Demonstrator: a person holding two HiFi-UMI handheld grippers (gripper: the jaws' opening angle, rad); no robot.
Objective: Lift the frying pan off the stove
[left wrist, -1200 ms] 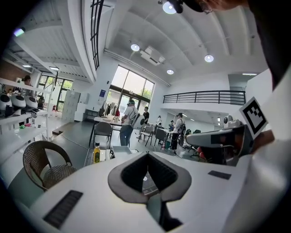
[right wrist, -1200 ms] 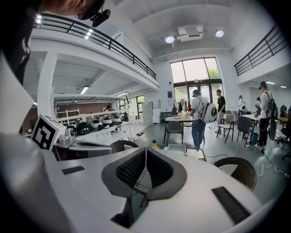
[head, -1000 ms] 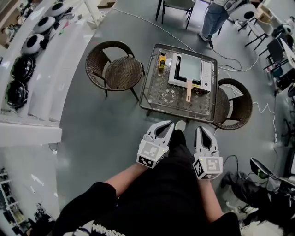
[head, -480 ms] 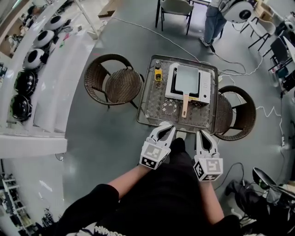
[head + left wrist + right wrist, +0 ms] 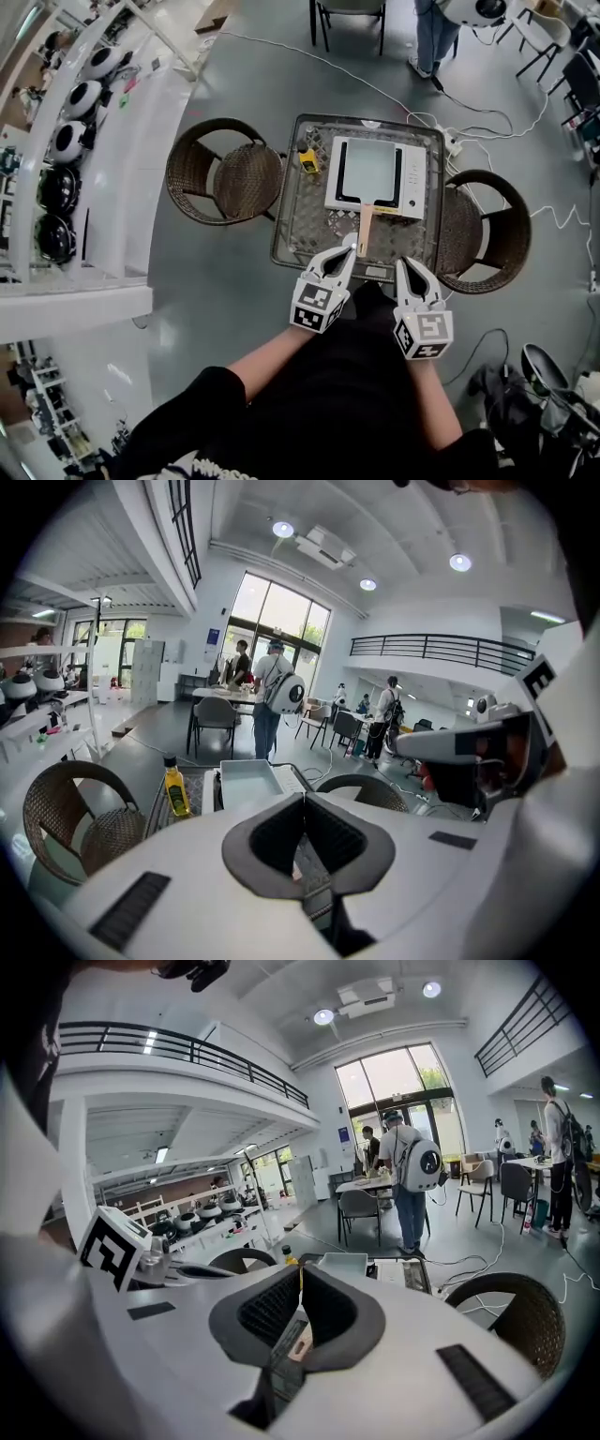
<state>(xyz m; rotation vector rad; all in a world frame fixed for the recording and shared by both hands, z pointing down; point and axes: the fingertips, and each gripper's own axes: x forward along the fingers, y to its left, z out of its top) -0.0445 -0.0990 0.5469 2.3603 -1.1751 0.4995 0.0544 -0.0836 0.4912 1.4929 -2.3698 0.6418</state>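
Observation:
A square grey frying pan (image 5: 366,167) sits on a white stove (image 5: 410,183) on the glass table (image 5: 300,234). Its wooden handle (image 5: 365,228) points toward me. My left gripper (image 5: 349,251) is shut and empty, its tip just over the table's near edge beside the handle's end. My right gripper (image 5: 404,265) is also shut and empty, slightly nearer me and right of the handle. In the left gripper view the closed gripper (image 5: 303,800) points at the pan (image 5: 246,782). In the right gripper view the closed gripper (image 5: 301,1270) points at the pan (image 5: 342,1263), with the handle's end (image 5: 299,1348) below the tips.
A yellow oil bottle (image 5: 307,161) stands on the table left of the stove. Wicker chairs flank the table at the left (image 5: 225,169) and right (image 5: 483,225). Cables (image 5: 487,122) run across the floor behind. A person (image 5: 436,28) stands beyond the table. Shelves with helmets (image 5: 56,178) line the left.
I have stepped up to the table, which has drawn nearer. Both shut grippers have gone from over the floor to the table's near edge by the pan handle.

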